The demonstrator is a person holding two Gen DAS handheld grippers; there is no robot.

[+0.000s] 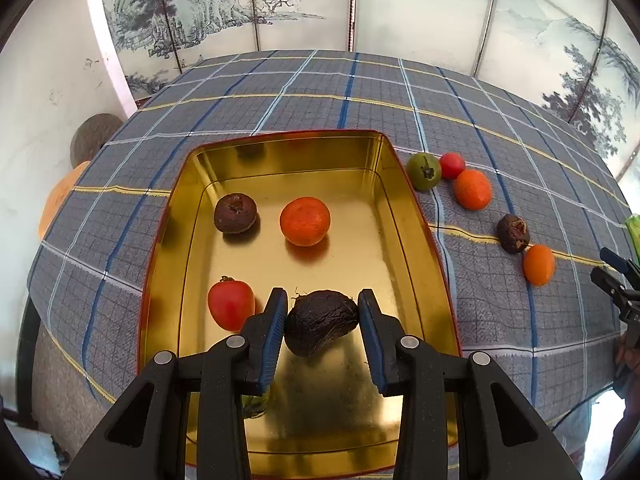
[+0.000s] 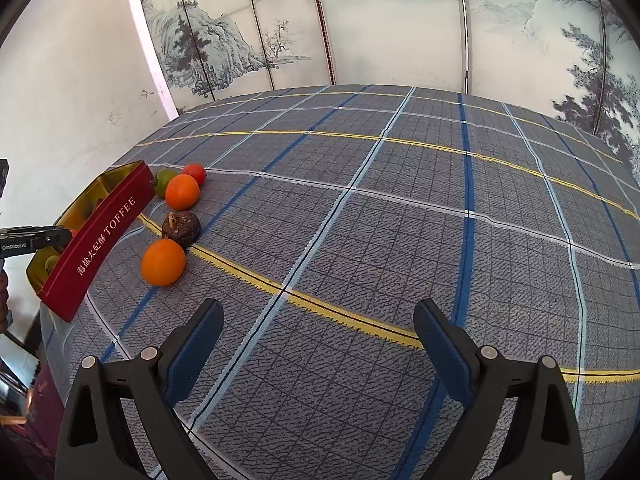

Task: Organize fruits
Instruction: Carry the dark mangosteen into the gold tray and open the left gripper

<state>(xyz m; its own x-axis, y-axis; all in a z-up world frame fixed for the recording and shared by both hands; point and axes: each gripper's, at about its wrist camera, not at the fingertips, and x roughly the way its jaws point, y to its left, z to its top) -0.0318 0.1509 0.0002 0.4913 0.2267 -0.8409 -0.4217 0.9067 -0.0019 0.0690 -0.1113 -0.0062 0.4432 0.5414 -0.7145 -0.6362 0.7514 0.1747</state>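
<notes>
A gold tin tray [image 1: 416,236] with red outer walls [image 2: 100,244] holds a brown fruit [image 1: 235,213], an orange [image 1: 305,221] and a red tomato [image 1: 231,305]. My left gripper [image 1: 322,322] is over the tray's near part, shut on a dark wrinkled fruit [image 1: 321,322]. To the tray's right on the cloth lie a green tomato [image 1: 424,171], a red tomato [image 1: 452,165], two oranges [image 1: 473,189] [image 1: 539,264] and a brown fruit [image 1: 513,233]. My right gripper [image 2: 318,336] is open and empty above bare cloth, right of those fruits [image 2: 163,262].
A grey plaid cloth [image 2: 360,220] covers the table. A painted folding screen [image 2: 360,20] stands behind it. The table edge falls away at the left of the tray. A green thing [image 1: 255,404] shows under my left finger inside the tray.
</notes>
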